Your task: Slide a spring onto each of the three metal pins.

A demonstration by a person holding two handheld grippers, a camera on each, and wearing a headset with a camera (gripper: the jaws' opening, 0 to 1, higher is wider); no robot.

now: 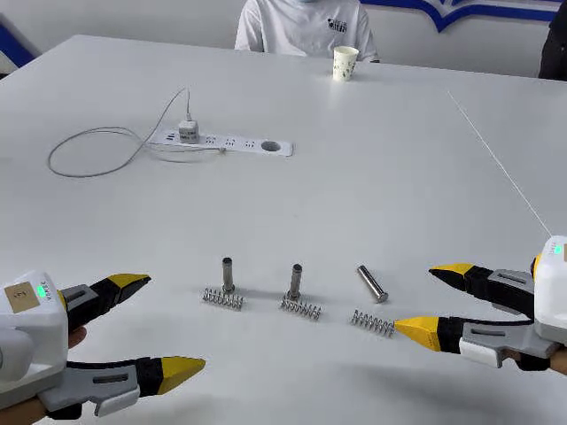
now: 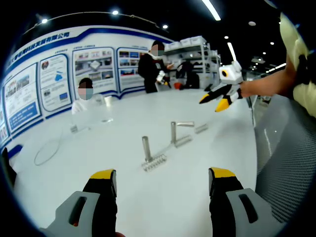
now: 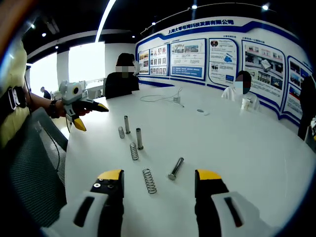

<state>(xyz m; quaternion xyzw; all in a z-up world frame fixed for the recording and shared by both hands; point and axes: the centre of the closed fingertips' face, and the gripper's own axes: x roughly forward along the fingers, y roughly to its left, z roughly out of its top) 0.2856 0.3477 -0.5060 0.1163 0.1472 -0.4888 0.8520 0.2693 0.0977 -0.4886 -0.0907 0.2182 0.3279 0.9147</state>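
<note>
Near side of the power strip (image 1: 221,142), two steel pins (image 1: 228,274) are standing upright, the third pin (image 1: 372,283) lying flat, a coiled spring (image 1: 300,307) beside each. Fingers of left gripper (image 1: 174,320) and right gripper (image 1: 414,298) are hanging released, empty.

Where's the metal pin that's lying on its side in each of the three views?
Head view: lying pin, right of centre.
Left gripper view: lying pin, just right of centre.
Right gripper view: lying pin, lower centre.
Shared landmark: the spring beside it.

The white table (image 1: 416,177) bears two upright pins (image 1: 228,274), one lying pin (image 1: 372,283), three springs (image 1: 300,308), a power strip (image 1: 221,142) and a paper cup (image 1: 345,63).
</note>
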